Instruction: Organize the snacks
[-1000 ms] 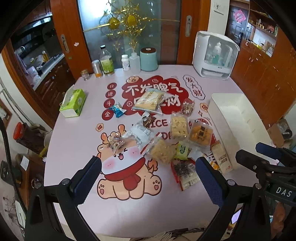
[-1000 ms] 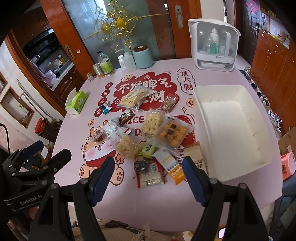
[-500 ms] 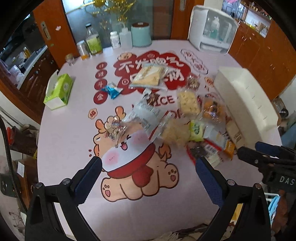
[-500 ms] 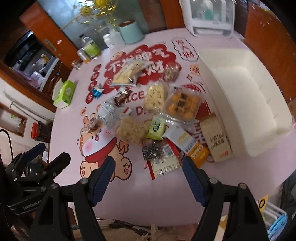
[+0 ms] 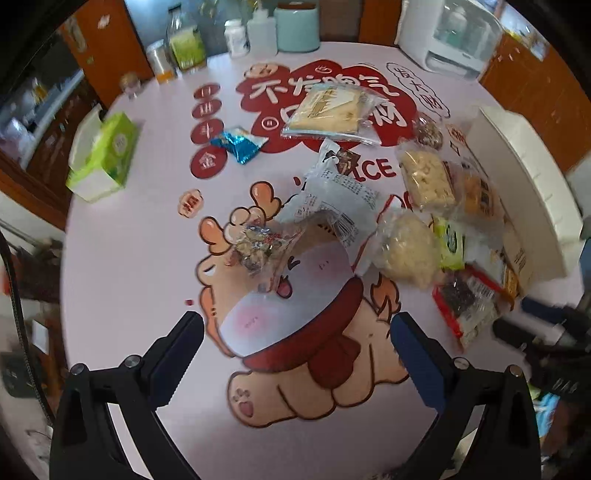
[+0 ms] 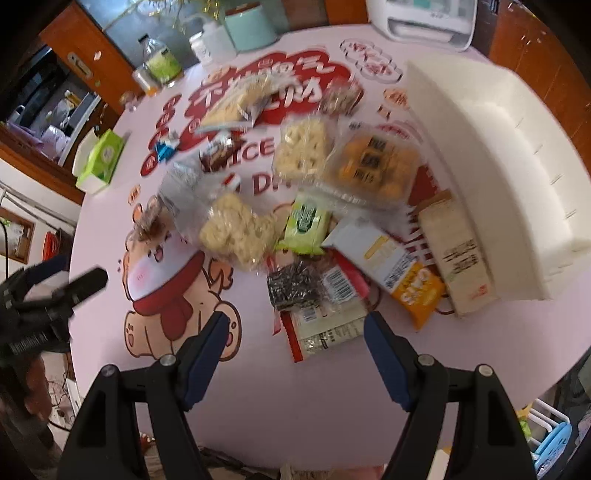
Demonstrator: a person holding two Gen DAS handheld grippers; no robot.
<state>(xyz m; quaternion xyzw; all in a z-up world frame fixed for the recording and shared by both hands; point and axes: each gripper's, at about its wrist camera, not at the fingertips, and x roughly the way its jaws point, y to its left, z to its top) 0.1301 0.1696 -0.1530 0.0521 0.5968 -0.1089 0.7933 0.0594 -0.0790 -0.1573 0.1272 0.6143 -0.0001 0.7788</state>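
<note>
Several snack packs lie in a heap on the pink printed tablecloth [image 5: 122, 258]. My left gripper [image 5: 295, 332] is open and empty, above the table just short of a clear bag of mixed sweets [image 5: 258, 247] and a white pack [image 5: 332, 195]. My right gripper [image 6: 295, 328] is open and empty, right over a red-edged seaweed pack [image 6: 317, 310], with an orange pack [image 6: 413, 288], a green pack [image 6: 306, 225] and a brown paper pack [image 6: 458, 254] beyond. An empty white bin [image 6: 498, 147] stands at the right; it also shows in the left wrist view [image 5: 524, 177].
A green tissue box [image 5: 103, 158] sits at the table's left edge. Bottles and a teal canister [image 5: 297, 24] line the far edge, with a white appliance [image 5: 450, 37] at the far right. A blue wrapper [image 5: 240, 142] lies apart from the heap.
Both grippers have moved down and forward toward the snacks, so the table looks closer. Both stay open and empty. No snack has moved.
</note>
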